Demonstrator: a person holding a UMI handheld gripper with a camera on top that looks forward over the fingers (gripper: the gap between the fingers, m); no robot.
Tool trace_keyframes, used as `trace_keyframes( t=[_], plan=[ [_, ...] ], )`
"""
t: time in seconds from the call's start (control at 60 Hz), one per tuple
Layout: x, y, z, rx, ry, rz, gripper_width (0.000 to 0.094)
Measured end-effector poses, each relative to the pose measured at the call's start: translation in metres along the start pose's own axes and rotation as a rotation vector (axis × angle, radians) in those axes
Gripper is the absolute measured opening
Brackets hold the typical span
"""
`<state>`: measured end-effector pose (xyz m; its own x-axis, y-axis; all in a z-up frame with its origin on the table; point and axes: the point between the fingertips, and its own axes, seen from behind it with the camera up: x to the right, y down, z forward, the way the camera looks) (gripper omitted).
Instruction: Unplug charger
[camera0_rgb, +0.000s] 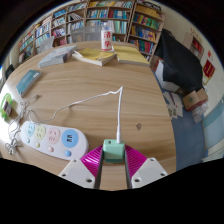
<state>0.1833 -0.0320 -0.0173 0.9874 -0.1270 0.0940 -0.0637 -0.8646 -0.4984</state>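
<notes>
green charger pinched by gripper; power strip beside.

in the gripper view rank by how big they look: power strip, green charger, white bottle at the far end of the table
1. power strip, clearly largest.
2 and 3. green charger and white bottle look much alike. The charger sits between the gripper fingers, near the camera, so I won't rank them.

I see a matt wood-grain table, a glossy white plastic strip, and a smooth pale-green plastic charger with rubbery cable.
</notes>
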Motion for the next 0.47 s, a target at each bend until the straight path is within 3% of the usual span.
trace_keyframes(
  t=[0.15,0.25,0.3,0.467],
  plan=[
    [0.005,-0.009,0.006,0.043,-0.080,0.057,0.0549],
    [0.008,-0.018,-0.005,0.092,-0.142,0.121,0.0859],
    [0.015,-0.022,-0.014,0.119,-0.148,0.144,0.0821],
    [0.033,-0.021,-0.061,0.175,-0.189,0.168,0.0836]
  ],
)
